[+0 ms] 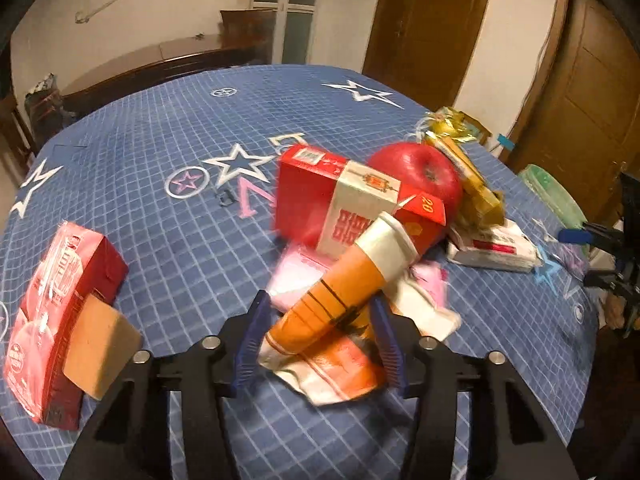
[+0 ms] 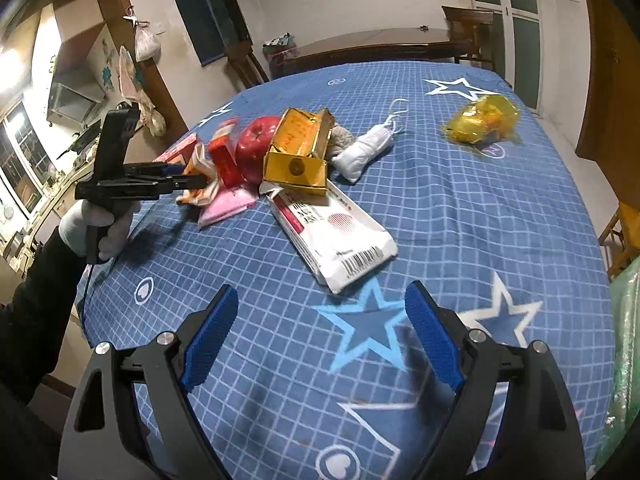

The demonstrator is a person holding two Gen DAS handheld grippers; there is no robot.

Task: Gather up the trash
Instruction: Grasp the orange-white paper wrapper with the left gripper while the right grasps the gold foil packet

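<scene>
Now left gripper fingers pinch the orange cup, rim tilted up-right.

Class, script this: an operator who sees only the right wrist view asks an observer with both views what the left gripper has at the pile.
Operator: What sits between the left gripper's pads?
Observer: An orange and white paper cup lies tilted between the pads of the left gripper. I cannot tell if they press it.
Operator: Any marking on the red box?
Observer: The red and white box shows "20" on its open flap.
</scene>
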